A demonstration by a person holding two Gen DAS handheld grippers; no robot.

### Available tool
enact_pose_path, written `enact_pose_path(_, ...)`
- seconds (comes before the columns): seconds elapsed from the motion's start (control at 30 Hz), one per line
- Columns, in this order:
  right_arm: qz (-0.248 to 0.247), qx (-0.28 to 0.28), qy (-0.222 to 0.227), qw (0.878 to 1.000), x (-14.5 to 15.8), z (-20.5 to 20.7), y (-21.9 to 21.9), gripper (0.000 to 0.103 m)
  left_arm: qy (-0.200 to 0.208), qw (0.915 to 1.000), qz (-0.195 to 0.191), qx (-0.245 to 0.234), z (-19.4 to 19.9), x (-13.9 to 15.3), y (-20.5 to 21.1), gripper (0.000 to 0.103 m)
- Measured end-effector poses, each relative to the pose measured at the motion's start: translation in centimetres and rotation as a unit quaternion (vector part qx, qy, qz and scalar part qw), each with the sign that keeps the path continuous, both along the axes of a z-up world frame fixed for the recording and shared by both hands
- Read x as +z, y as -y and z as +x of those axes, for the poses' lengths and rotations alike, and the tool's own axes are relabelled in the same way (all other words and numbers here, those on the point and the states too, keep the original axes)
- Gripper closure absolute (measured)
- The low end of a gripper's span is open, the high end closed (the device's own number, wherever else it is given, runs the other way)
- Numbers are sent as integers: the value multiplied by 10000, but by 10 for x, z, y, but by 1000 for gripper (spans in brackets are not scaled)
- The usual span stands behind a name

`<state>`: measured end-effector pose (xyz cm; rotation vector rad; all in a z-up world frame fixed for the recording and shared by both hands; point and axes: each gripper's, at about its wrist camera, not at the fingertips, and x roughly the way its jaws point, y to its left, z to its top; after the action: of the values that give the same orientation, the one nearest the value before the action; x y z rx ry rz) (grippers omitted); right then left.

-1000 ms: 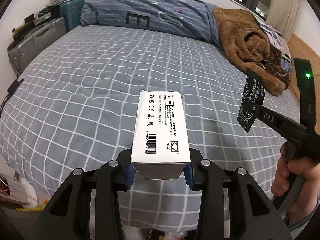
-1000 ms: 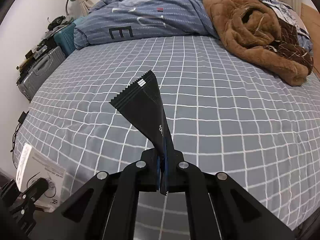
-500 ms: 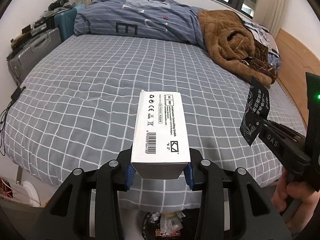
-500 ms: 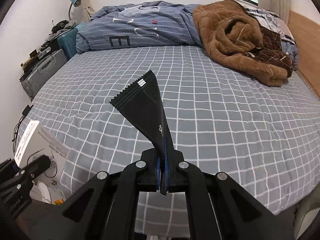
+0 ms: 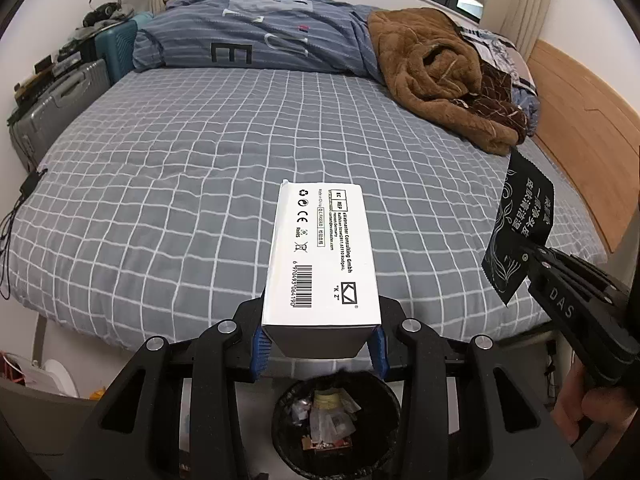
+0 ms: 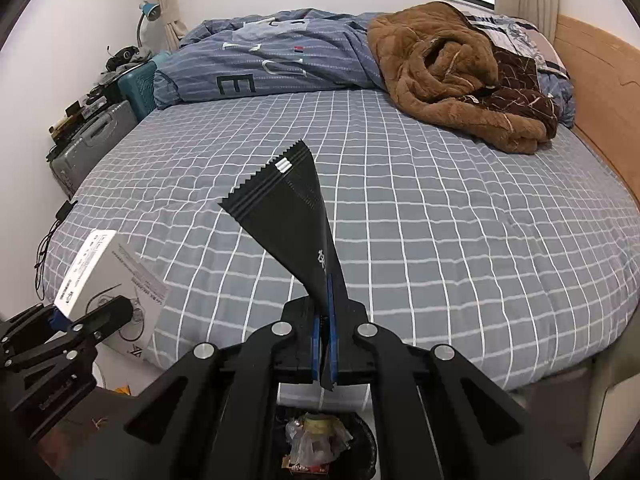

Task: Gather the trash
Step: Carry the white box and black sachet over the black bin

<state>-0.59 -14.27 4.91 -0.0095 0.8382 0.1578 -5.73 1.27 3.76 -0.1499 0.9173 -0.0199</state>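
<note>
Left gripper jaws clamped partway; right gripper jaws pinched together.

both claws now sit back past the foot of the bed, whose near edge shows ahead of them, and a black trash bin full of scraps appears directly under the left gripper and beneath the right gripper.
</note>
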Motion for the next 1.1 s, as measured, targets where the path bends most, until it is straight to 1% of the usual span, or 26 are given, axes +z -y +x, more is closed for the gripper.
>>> enact_pose_path(0.2,-2,41,29,10000,0,-37,3,100,20,10000,42,-23,-27,-1,11,65)
enact_pose_path(0.47,-55,129,48,9999,-7,-80,4,100,-52,9999,99,-49,-62,-15,21,65)
enact_pose_path(0.77,-103,192,-120,9997,-33,-117,5,100,-217,9997,75,-66,-97,-39,32,65)
enact_pose_path(1.1,-187,206,-408,9988,-74,-140,6,100,-483,9987,53,-120,-116,-75,39,65)
